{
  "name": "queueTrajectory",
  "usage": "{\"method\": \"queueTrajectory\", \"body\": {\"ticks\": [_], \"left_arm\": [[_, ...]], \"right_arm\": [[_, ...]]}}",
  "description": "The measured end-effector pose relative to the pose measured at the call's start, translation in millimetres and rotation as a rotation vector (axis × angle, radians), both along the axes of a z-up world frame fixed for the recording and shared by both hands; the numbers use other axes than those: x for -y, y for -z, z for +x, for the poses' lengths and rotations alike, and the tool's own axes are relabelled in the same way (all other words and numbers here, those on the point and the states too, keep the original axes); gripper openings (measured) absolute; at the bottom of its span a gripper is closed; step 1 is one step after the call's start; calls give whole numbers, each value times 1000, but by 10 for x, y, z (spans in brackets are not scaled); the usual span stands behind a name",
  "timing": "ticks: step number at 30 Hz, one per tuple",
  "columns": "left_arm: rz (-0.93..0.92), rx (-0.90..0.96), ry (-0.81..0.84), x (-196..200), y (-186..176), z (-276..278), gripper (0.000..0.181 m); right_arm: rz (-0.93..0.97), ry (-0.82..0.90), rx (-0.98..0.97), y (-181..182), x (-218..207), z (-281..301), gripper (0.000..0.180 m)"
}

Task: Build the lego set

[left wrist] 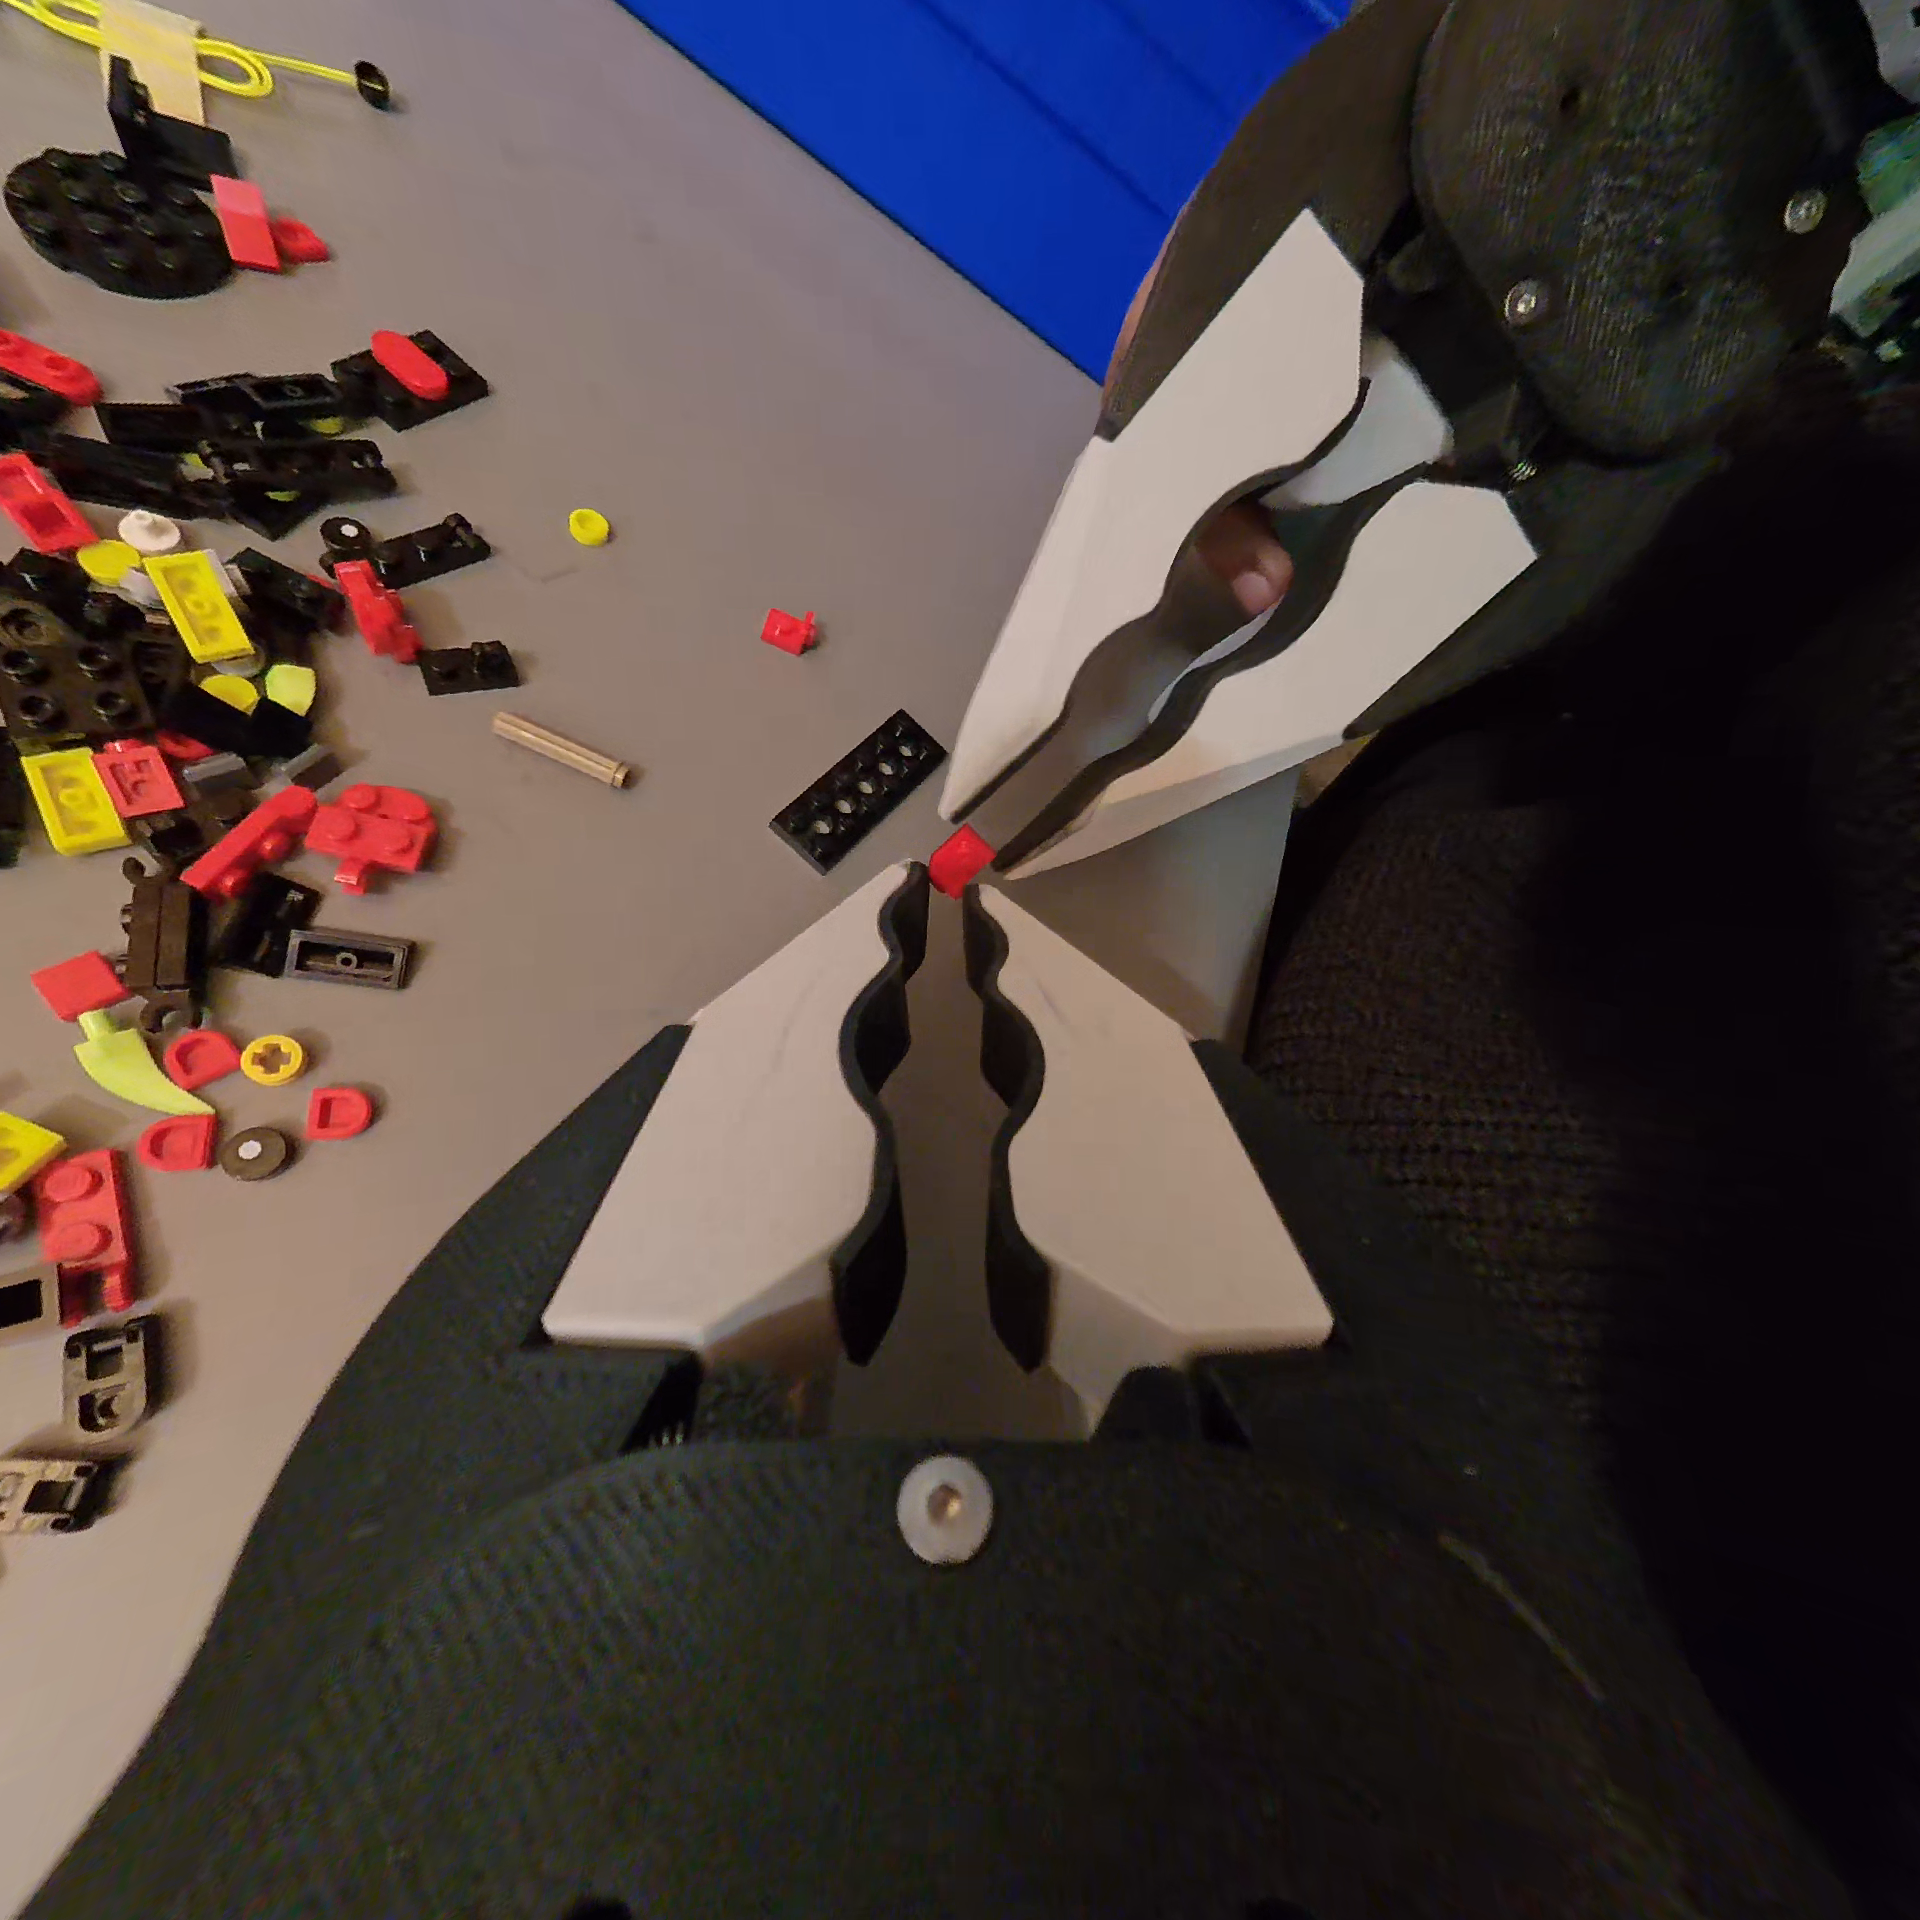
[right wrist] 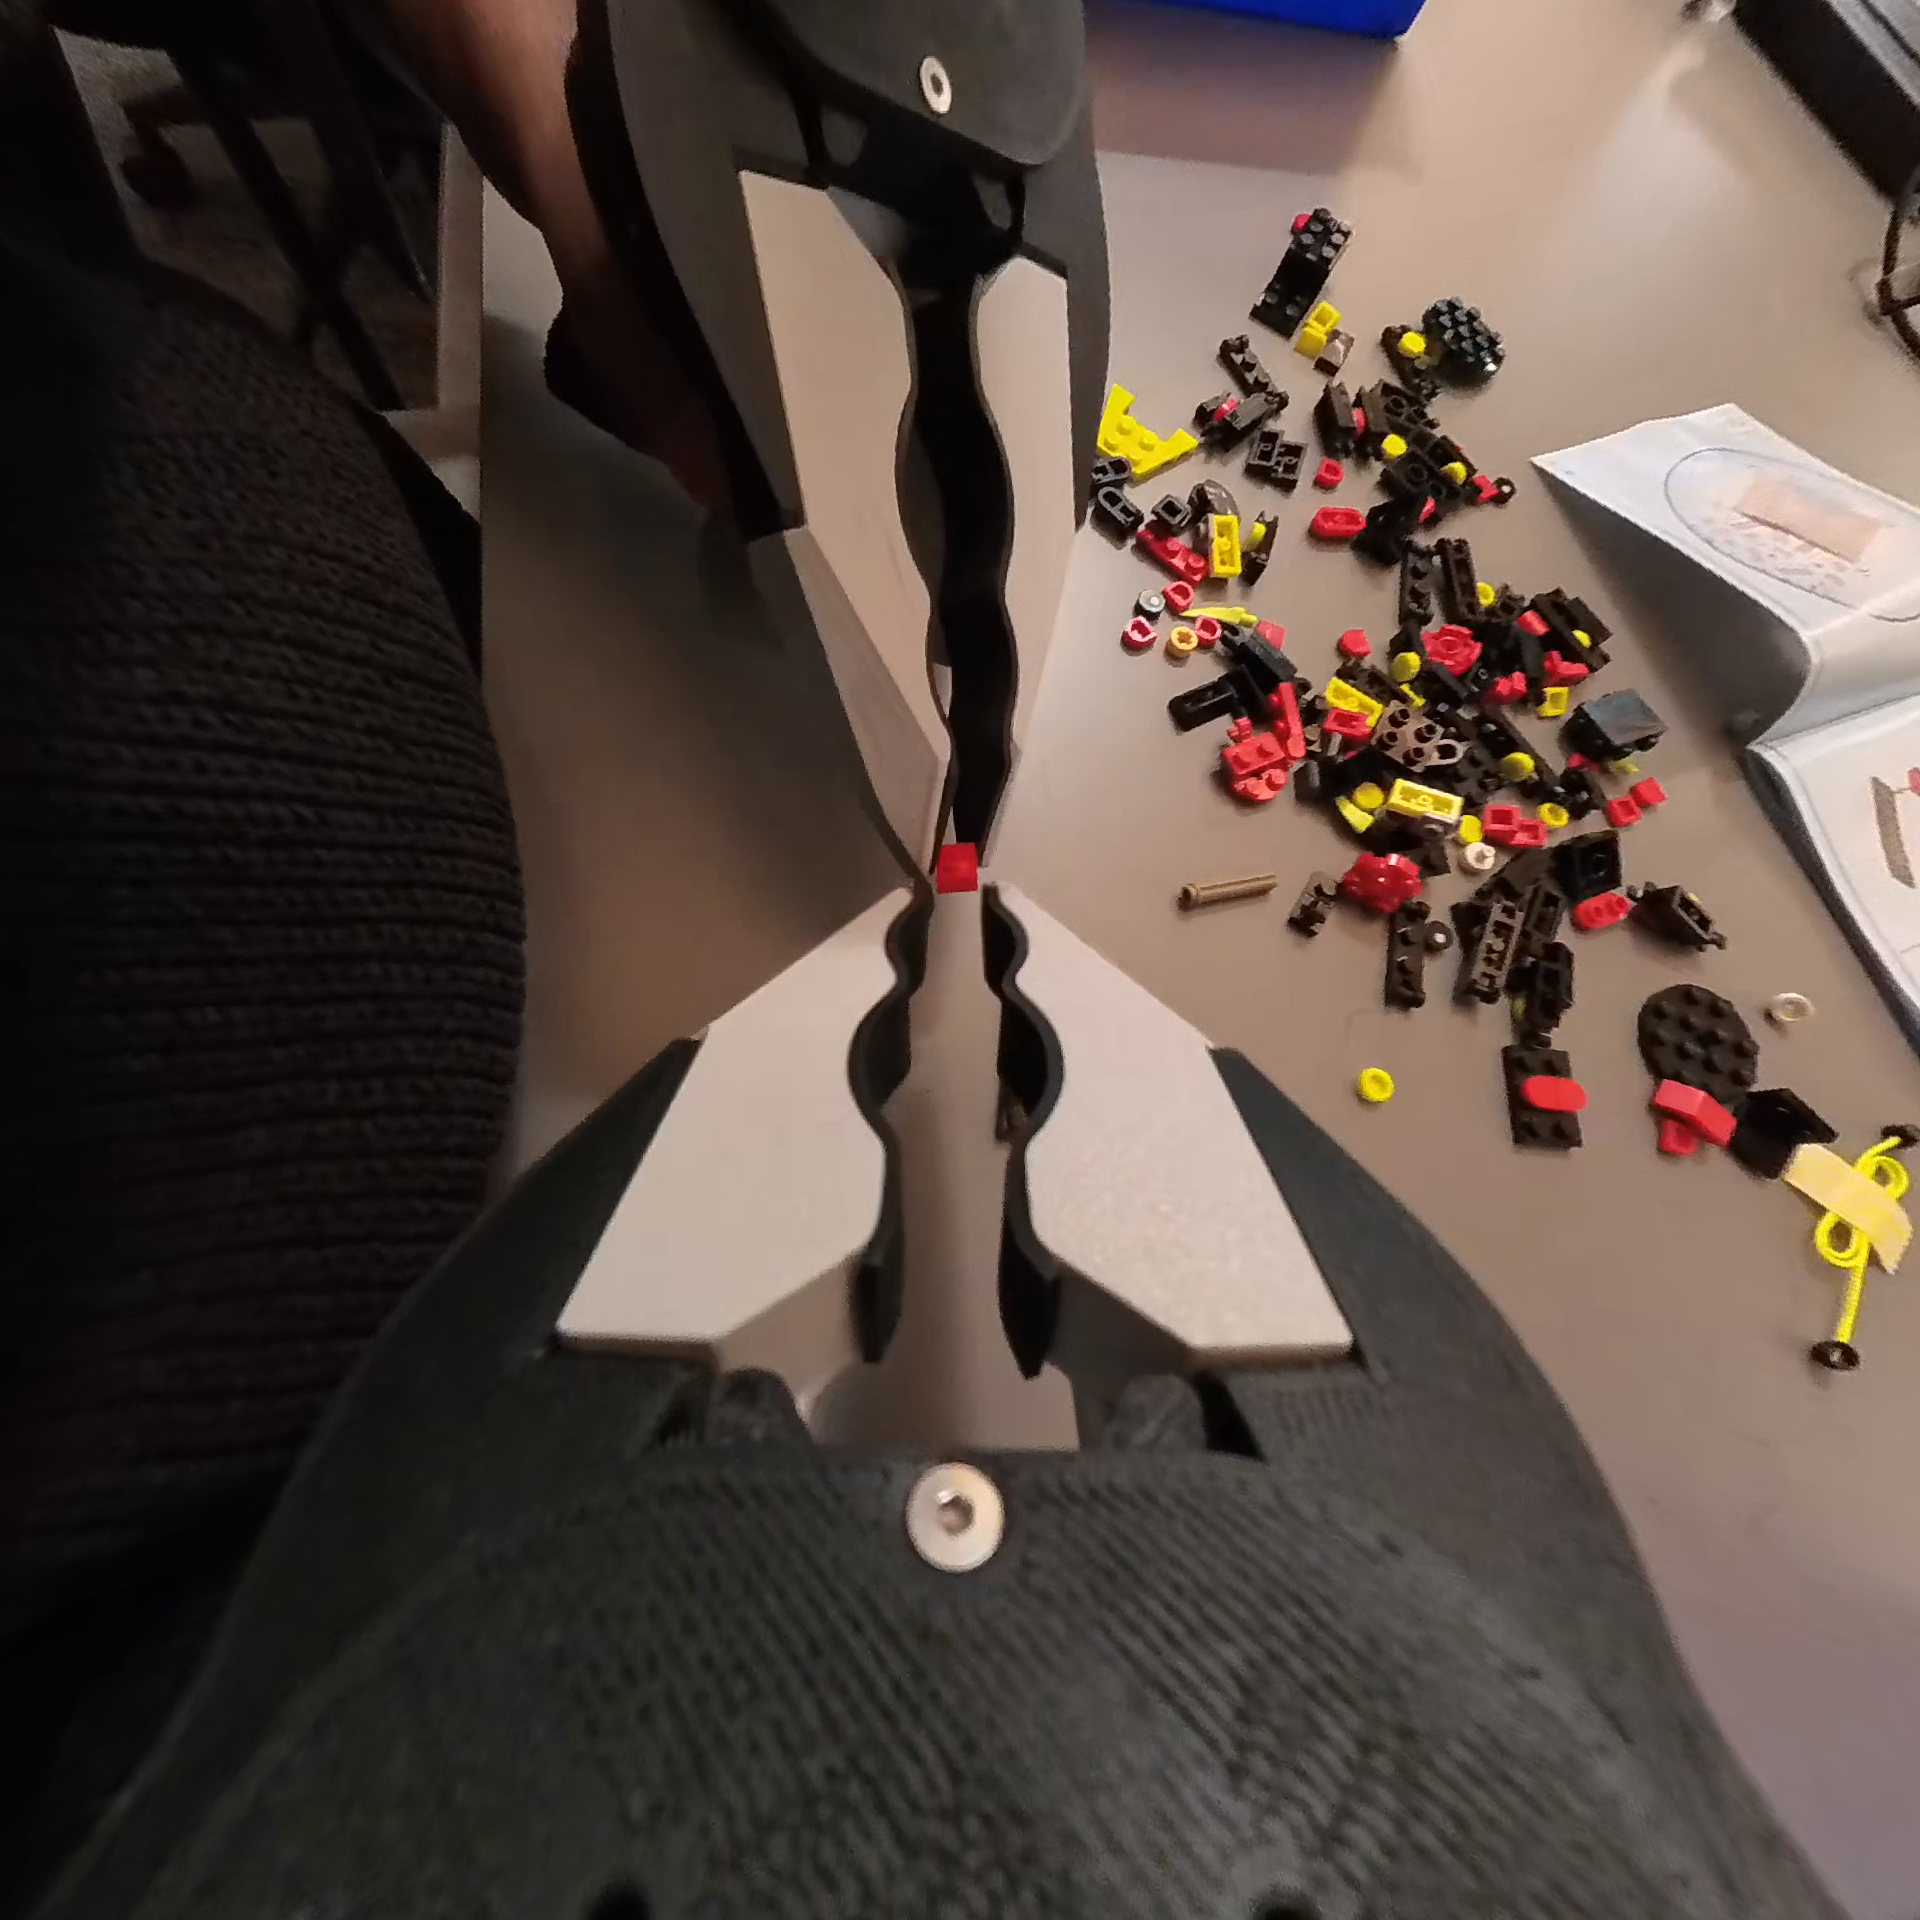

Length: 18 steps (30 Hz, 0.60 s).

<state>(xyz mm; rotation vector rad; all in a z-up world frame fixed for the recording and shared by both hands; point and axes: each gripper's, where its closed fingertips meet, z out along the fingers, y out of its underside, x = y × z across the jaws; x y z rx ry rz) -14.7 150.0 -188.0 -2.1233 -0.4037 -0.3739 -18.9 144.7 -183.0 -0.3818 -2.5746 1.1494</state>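
Observation:
A small red lego piece (left wrist: 961,860) hangs in the air between the two grippers, which meet tip to tip above the grey table (left wrist: 665,312). My left gripper (left wrist: 943,883) is shut on it at the very fingertips. It comes in from the top of the right wrist view (right wrist: 964,844), with the red piece (right wrist: 957,869) at its tips. My right gripper (right wrist: 954,896) has its jaws slightly apart, its tips right at the piece. In the left wrist view it (left wrist: 995,854) reaches in from the upper right and touches the piece's side.
A pile of loose black, red and yellow pieces (right wrist: 1455,675) lies on the table. Nearer the grippers are a black plate with holes (left wrist: 857,790), a tan axle (left wrist: 561,750) and a yellow round stud (left wrist: 588,526). An open instruction booklet (right wrist: 1766,582) and a blue bin (left wrist: 987,135) lie farther off. The tips of both grippers are at nearly the same place.

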Motion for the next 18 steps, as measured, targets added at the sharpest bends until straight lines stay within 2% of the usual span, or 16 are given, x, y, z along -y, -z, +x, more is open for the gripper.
{"method": "queueTrajectory", "body": {"ticks": [13,18], "left_arm": [[-15,-32,29,-4,27,31,4],[9,-150,71,18,-33,12,13]], "right_arm": [[-14,-1,57,32,-5,36,6],[-93,12,153,0,-15,59,6]]}}
